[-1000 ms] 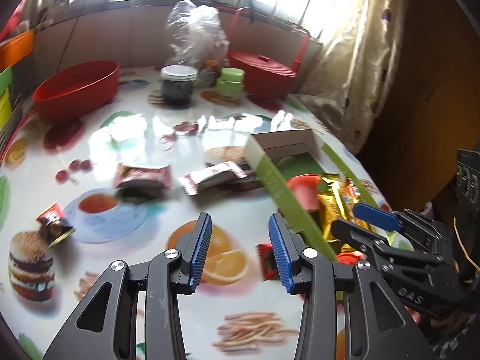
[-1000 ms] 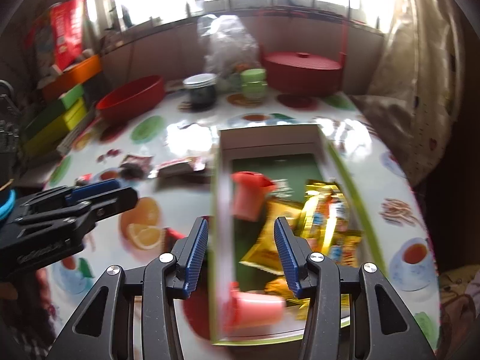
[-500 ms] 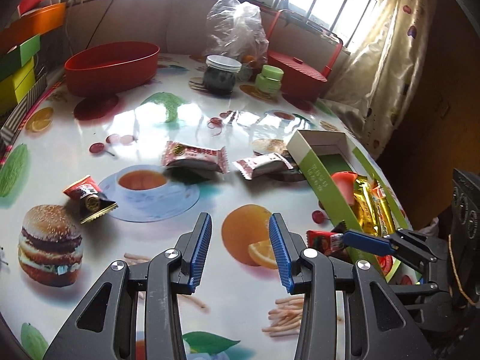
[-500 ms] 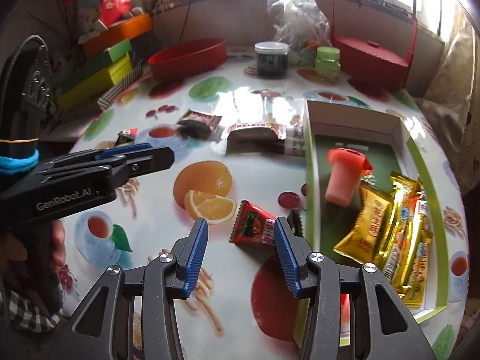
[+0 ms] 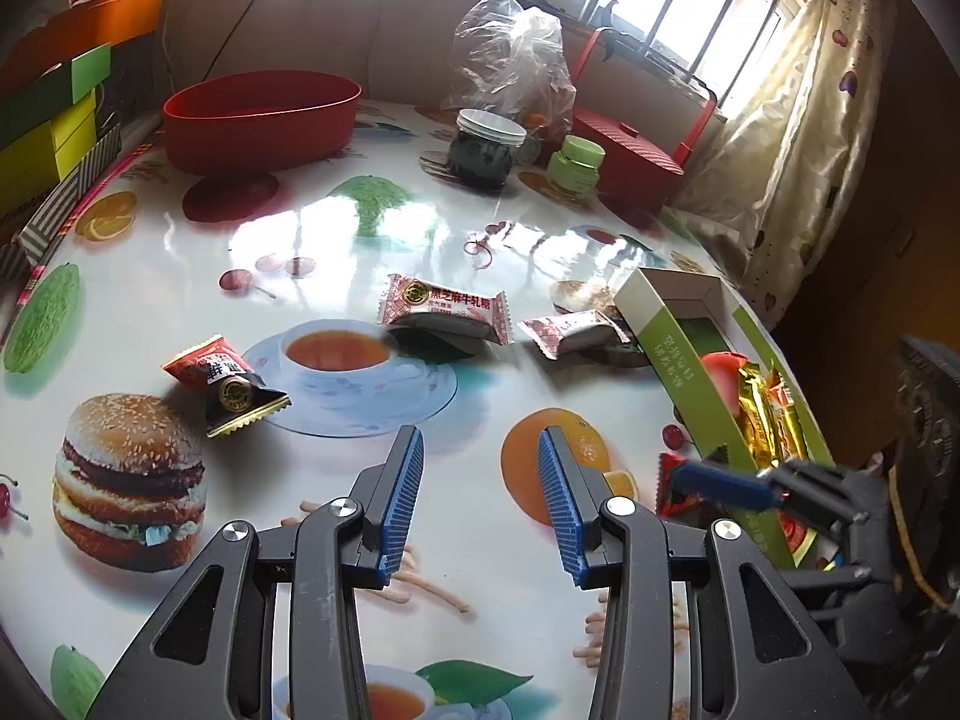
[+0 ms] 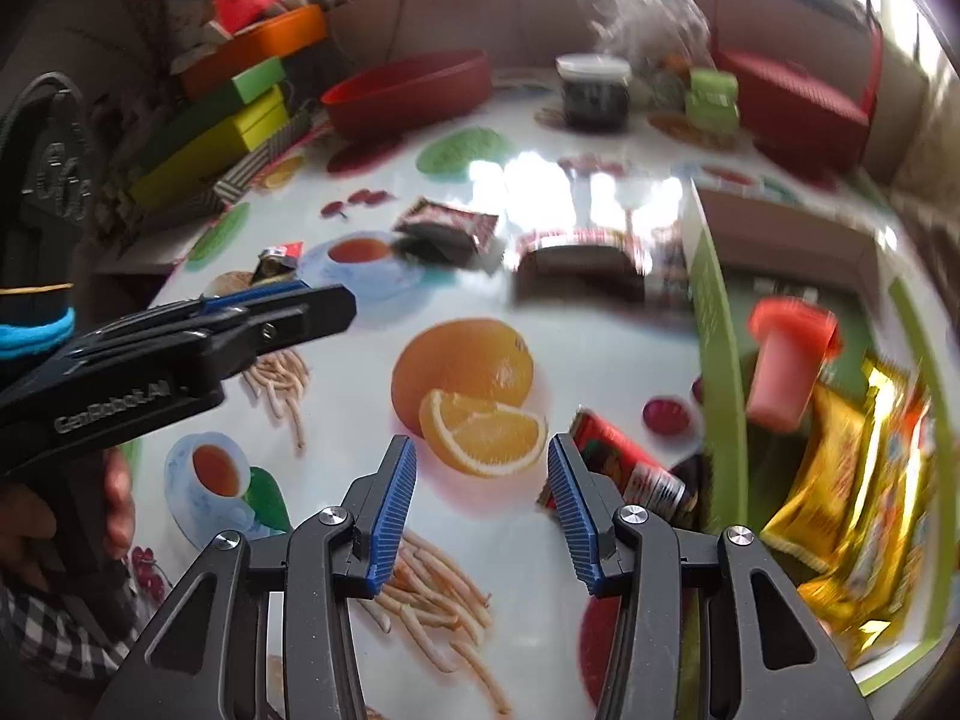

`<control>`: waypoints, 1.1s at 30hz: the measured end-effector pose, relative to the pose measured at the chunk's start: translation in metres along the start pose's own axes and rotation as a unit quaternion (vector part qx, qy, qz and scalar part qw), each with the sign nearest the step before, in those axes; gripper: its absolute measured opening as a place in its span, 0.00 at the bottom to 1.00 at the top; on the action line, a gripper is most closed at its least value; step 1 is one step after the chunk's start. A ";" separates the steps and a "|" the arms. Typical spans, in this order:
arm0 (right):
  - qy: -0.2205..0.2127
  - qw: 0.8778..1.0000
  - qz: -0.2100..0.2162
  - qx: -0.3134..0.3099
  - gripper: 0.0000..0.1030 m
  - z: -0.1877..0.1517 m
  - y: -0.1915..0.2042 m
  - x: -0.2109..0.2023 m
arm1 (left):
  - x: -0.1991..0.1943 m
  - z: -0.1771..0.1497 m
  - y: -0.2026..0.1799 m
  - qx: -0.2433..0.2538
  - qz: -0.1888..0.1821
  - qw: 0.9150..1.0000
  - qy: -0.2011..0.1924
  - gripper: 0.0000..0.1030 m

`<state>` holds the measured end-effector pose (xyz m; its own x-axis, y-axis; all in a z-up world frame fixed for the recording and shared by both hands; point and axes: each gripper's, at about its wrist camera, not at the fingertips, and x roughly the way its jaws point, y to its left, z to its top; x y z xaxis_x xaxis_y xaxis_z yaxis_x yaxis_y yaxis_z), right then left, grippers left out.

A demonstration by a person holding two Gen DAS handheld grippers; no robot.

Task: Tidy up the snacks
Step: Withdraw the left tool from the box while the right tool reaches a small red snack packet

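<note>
Both grippers hovering over the printed surface (image 5: 180,252), jaws spread, nothing between them.

Left gripper (image 5: 480,498) is hanging above the bare cloth near the printed orange; right gripper (image 6: 480,504) is sitting just left of a red snack packet (image 6: 624,456) lying beside the green box (image 6: 714,324). The box is holding a pink cup (image 6: 786,366) and gold packets (image 6: 858,480). Two white-red packets (image 5: 444,315) and a small red-black packet (image 5: 228,384) are lying loose, well apart from the box.
</note>
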<state>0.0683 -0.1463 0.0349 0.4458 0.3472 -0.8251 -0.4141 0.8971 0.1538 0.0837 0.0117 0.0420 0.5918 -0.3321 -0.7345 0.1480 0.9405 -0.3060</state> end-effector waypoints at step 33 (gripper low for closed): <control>0.147 0.958 -0.012 -0.245 0.31 0.004 0.000 0.017 | -0.009 0.001 0.028 -0.025 0.018 1.000 -0.008 0.40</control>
<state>0.0795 -0.1393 0.0230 0.2463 0.1710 -0.9540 -0.7613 0.6433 -0.0812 0.0830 0.0412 0.0405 0.6086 -0.2972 -0.7357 0.0874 0.9467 -0.3102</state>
